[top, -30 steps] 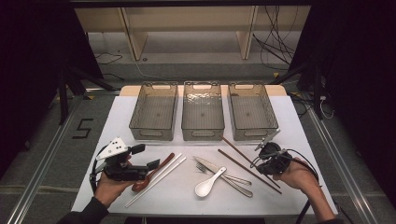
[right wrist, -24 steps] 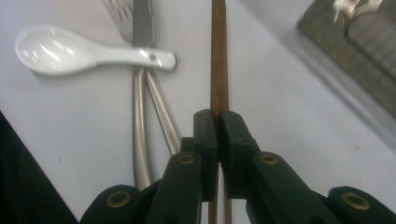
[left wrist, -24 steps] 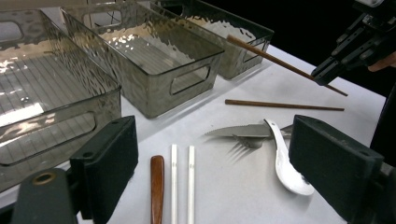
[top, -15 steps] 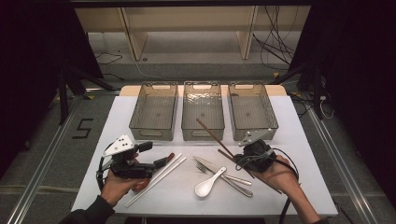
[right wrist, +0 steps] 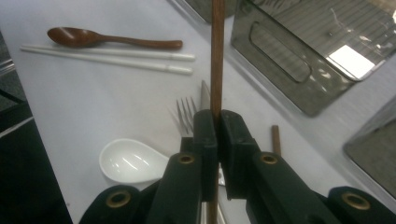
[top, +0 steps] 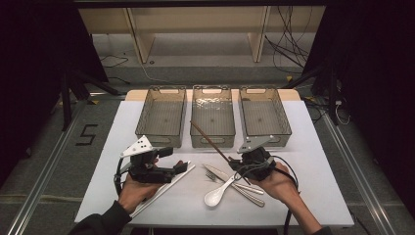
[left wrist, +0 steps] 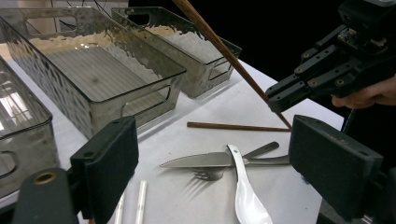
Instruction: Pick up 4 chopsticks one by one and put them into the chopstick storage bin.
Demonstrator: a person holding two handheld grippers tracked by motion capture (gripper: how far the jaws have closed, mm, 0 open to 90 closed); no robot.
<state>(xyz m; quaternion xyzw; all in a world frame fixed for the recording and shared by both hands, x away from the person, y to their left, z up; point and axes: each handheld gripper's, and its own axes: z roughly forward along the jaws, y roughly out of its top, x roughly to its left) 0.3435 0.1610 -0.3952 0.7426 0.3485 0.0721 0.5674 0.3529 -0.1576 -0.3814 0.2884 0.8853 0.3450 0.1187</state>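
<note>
The right gripper, jaws closed tight on a brown chopstick, has lifted it off the table since a second ago; its tip now angles up over the middle bin, likely for sorting. The left gripper, left of that bin, hangs wide open, holding nothing.

Cutlery before three bins

Right gripper lifted 1 brown chopstick, tilted toward middle bin.
</note>
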